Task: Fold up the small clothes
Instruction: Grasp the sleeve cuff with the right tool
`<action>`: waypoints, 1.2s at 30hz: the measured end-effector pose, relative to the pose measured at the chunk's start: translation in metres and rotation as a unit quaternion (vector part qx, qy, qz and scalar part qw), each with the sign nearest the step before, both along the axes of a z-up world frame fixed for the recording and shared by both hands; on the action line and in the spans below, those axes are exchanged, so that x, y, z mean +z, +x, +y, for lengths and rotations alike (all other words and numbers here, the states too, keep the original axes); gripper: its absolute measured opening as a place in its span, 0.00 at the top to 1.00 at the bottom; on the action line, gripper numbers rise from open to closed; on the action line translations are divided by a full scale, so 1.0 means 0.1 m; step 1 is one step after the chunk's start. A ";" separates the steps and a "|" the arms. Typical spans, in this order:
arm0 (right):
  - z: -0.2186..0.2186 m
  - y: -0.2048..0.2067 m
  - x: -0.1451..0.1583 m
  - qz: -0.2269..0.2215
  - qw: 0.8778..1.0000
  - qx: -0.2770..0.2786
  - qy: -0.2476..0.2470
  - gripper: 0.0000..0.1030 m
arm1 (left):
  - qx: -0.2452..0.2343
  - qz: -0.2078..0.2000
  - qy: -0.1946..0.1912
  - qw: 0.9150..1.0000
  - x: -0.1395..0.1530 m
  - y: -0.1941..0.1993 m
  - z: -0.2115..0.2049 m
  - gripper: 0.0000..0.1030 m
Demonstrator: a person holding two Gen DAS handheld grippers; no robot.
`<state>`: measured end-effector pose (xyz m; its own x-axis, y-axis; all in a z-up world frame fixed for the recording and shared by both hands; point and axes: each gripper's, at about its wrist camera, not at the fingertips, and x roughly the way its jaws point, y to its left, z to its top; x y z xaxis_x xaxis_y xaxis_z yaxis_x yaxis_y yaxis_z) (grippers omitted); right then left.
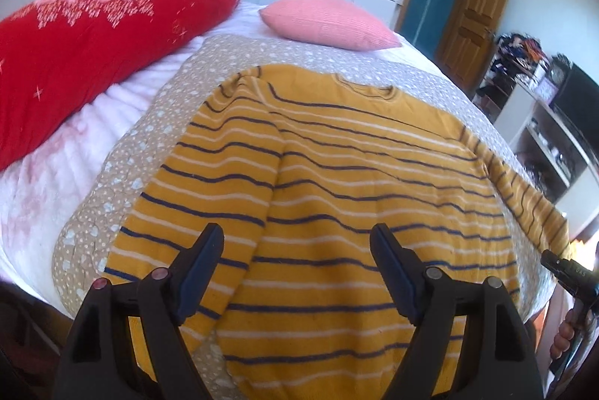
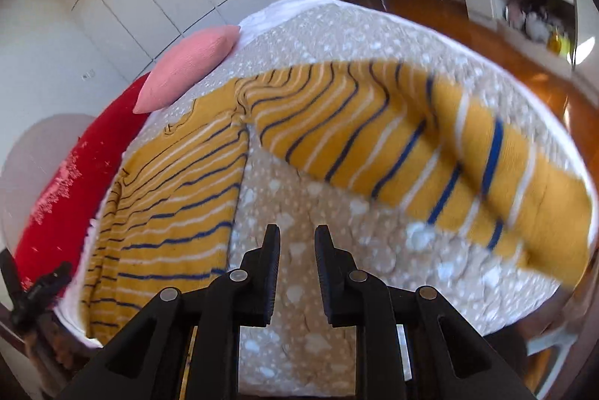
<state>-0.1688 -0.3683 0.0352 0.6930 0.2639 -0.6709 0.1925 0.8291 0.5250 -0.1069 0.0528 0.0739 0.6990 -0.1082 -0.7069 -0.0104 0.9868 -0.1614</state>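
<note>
A bedroom with glossy white wardrobe doors and a wooden door frames the bed [image 1: 123, 108], which is covered by a beige dotted blanket [image 1: 157, 130]; a red cushion [image 1: 82, 55] and a pink pillow [image 1: 325, 21] lie toward the headboard. The yellow striped sweater [image 1: 355, 175] lies flat on the blanket, its left sleeve [image 1: 209, 182] already folded down along the body, its right sleeve [image 2: 430, 152] stretched out sideways.

The left gripper [image 1: 297, 250] hovers above the hem, tilted downward, jaws wide with nothing between them. The right gripper [image 2: 297, 242] points down at bare blanket between body and outstretched sleeve, jaws narrow and empty.

The next step is probably folding that right sleeve in. To do it well, pinch the cuff only, carry it low across the body, and lay it parallel to the side seam. The cuff is blurred in the right wrist view, so its exact lie is uncertain.
</note>
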 end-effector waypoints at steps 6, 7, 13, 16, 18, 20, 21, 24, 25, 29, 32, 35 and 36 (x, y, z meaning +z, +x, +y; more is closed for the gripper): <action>-0.43 -0.07 -0.22 0.021 0.997 -0.076 0.014 0.76 | -0.012 -0.010 0.007 1.000 0.05 -0.03 -0.09 0.18; -0.49 -0.06 -0.23 0.021 0.996 -0.085 0.023 0.76 | -0.013 -0.011 0.004 1.000 0.06 -0.03 -0.09 0.18; -0.64 0.04 -0.26 0.011 0.992 -0.115 0.054 0.73 | -0.014 -0.017 0.012 1.000 0.09 -0.03 -0.13 0.18; -0.62 0.18 -0.25 0.007 0.991 -0.126 0.044 0.71 | -0.013 -0.017 0.015 1.000 0.11 -0.01 -0.14 0.18; -0.65 0.27 -0.24 0.006 0.990 -0.136 0.043 0.71 | -0.013 -0.020 0.016 1.000 0.13 -0.02 -0.15 0.18; -0.67 0.34 -0.24 0.001 0.987 -0.153 0.046 0.71 | -0.013 -0.022 0.019 0.999 0.13 -0.02 -0.16 0.18; -0.69 0.36 -0.25 -0.001 0.986 -0.159 0.053 0.66 | -0.014 -0.023 0.022 0.999 0.13 -0.02 -0.16 0.18; -0.69 0.39 -0.29 -0.021 0.982 -0.173 0.078 0.51 | -0.012 -0.026 0.026 0.999 0.11 -0.02 -0.16 0.18; -0.67 0.40 -0.29 -0.028 0.981 -0.176 0.077 0.47 | -0.011 -0.029 0.028 0.999 0.11 -0.02 -0.16 0.18; -0.57 0.49 -0.25 -0.025 0.984 -0.166 0.051 0.38 | -0.012 -0.034 0.028 0.999 0.09 -0.02 -0.17 0.18; -0.58 0.57 -0.24 -0.001 0.985 -0.162 0.057 0.36 | -0.011 -0.034 0.031 0.999 0.08 -0.02 -0.17 0.18; -0.65 0.61 -0.24 0.013 0.985 -0.158 0.075 0.36 | -0.011 -0.032 0.035 0.999 0.06 -0.01 -0.18 0.18; -0.66 0.62 -0.24 0.012 0.984 -0.157 0.080 0.36 | -0.009 -0.031 0.036 0.999 0.05 0.00 -0.18 0.18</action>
